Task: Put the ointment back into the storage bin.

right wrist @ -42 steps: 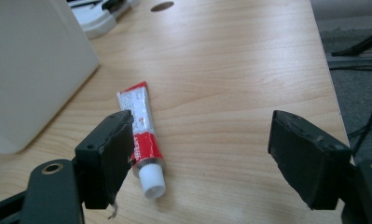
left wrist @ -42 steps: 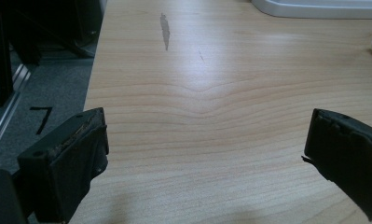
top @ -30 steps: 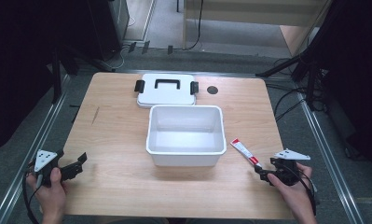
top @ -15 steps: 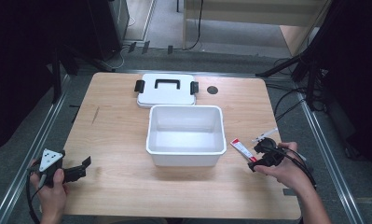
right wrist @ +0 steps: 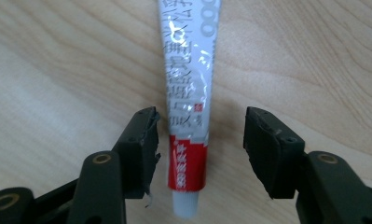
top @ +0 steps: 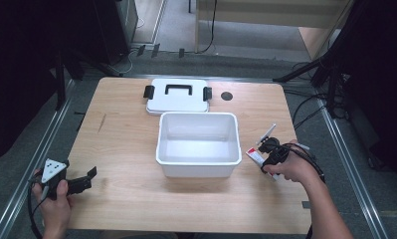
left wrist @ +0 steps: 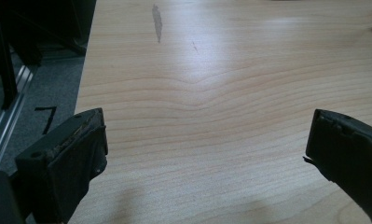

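Note:
A white tube with a red band and white cap (right wrist: pixel 188 93) lies flat on the wooden table, just right of the white bin in the high view (top: pixel 253 154). My right gripper (right wrist: pixel 202 140) points down over its capped end, one jaw on each side. The jaws have just been closing; the left pad is close to the tube, a gap remains at the right pad, and neither presses on it. In the high view this gripper (top: pixel 263 157) sits in the person's right hand. My left gripper (left wrist: pixel 204 154) is open over bare wood near the front left corner (top: pixel 88 179).
A white open bin (top: pixel 196 162) stands mid-table, its inside bare. Its white lid (top: pixel 177 102) with black handle and clips lies behind it. A small black disc (top: pixel 227 95) sits at the back right. Metal rails and cables flank the table.
The right hand has moved left from the table's right edge to the tube, and its jaws now straddle it more narrowly. The left hand has kept still.

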`<state>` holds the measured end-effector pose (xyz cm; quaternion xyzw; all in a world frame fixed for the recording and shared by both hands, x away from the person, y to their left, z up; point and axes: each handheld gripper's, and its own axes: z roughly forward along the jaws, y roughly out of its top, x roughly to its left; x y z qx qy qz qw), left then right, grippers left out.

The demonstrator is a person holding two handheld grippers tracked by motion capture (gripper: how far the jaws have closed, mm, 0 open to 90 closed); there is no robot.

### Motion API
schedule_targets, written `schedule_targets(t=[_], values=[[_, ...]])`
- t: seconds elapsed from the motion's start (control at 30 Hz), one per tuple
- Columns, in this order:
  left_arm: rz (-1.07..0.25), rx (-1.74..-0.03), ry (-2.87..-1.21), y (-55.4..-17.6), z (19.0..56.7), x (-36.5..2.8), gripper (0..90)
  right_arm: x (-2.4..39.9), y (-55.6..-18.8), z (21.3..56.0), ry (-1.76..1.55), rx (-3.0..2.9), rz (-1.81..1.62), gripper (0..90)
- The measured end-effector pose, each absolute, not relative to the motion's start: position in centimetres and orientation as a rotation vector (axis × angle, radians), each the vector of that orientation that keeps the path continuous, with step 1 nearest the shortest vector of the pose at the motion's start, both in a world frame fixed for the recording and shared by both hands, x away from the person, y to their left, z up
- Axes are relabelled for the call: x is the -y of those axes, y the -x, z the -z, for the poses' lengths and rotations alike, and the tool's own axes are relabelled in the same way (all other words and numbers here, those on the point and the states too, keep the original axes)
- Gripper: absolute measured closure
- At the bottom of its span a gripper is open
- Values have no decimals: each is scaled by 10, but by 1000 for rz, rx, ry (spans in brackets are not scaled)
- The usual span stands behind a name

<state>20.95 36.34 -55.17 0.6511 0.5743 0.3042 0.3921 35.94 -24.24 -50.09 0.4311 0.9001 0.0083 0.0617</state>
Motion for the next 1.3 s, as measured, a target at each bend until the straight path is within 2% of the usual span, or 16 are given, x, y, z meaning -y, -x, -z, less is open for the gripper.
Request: schedule_targets(t=[0.03,0.1,0.3,0.43,0.7,1.3], values=[[-770,-1460,-1654,-210,552,-363,0,242,-362,502,-1320,-2720,-21,525],[-766,-1466,-1657,-210,552,-363,0,242,-364,503,-1318,-2729,-27,525],[-763,-1470,-1665,-211,552,-363,0,240,-368,504,-1344,-2762,-42,613],[-757,-1470,-1670,-211,552,-363,0,239,-371,504,-1335,-2777,-42,705],[-755,-1470,-1678,-211,552,-362,0,240,-374,498,-1380,-2745,-65,713],[-767,-1462,-1682,-210,552,-361,0,236,-380,438,-1460,-2714,-255,714]])
